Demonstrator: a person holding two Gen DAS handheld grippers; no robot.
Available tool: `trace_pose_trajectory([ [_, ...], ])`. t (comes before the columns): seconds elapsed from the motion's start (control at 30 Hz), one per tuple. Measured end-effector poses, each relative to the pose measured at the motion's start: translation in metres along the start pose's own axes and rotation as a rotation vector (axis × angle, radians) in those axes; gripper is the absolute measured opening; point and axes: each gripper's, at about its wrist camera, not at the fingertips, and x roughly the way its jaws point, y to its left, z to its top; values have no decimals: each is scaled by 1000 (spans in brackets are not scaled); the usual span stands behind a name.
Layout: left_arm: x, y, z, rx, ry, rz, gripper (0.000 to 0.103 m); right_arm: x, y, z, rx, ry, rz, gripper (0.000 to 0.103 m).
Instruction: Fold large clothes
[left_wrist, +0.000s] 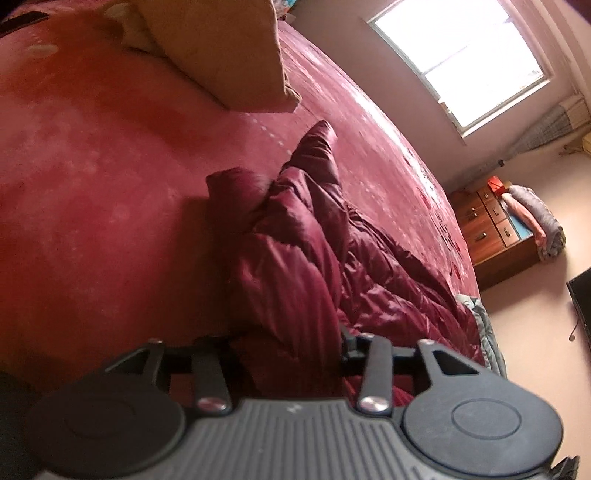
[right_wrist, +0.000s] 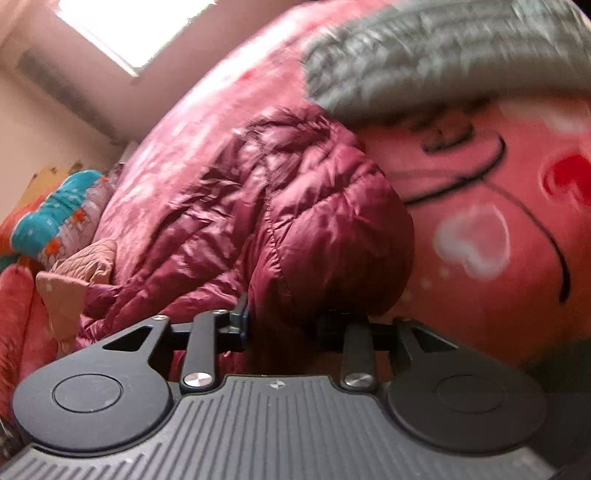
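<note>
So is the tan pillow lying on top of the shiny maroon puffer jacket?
No, the tan pillow rests apart on the red bedspread, beyond the maroon puffer jacket.

- My left gripper (left_wrist: 288, 339) and right gripper (right_wrist: 282, 325) look matt black plastic, ribbed bodies, shiny metal screws.
- The maroon puffer jacket (right_wrist: 295, 206) is glossy, quilted, crinkled fabric.
- The red bedspread (left_wrist: 92, 166) looks soft, matt cloth.
- The grey blanket (right_wrist: 424, 51) looks textured, knit-like.
- The drawer unit (left_wrist: 491, 236) is polished wood.
</note>
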Motion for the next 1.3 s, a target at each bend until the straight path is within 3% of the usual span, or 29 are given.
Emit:
trace_pose_trajectory([
  [0.13,-21,-18,0,83,-73,76,55,-3,-3,1,21,5,-31,74],
  [0.23,-46,-34,-3,181,-156,138,69,-17,-2,-5,7,-12,-63,87],
  [0.3,-61,-46,-4,258,-212,164,71,-27,-4,-9,12,-42,-76,95],
  [0.4,-69,-69,-5,359,-257,146,76,-50,-7,-13,-13,-154,-93,98],
  [0.5,-59,-91,-6,477,-277,111,78,-58,12,-8,-144,-284,-85,101],
  [0.63,-22,-116,-2,559,-240,20,78,-40,43,2,-336,-358,-38,101],
  [0.7,2,-124,3,594,-219,26,78,-20,57,11,-395,-369,1,101],
  [0.83,48,-132,9,676,-168,63,78,27,83,26,-556,-344,22,102],
  [1.03,87,-128,6,777,-143,102,78,99,116,38,-753,-186,76,102],
  [1.2,110,-115,16,772,-138,148,78,144,137,41,-943,-157,15,102],
  [1.3,122,-106,24,760,-150,173,79,178,137,59,-934,-91,-8,102],
])
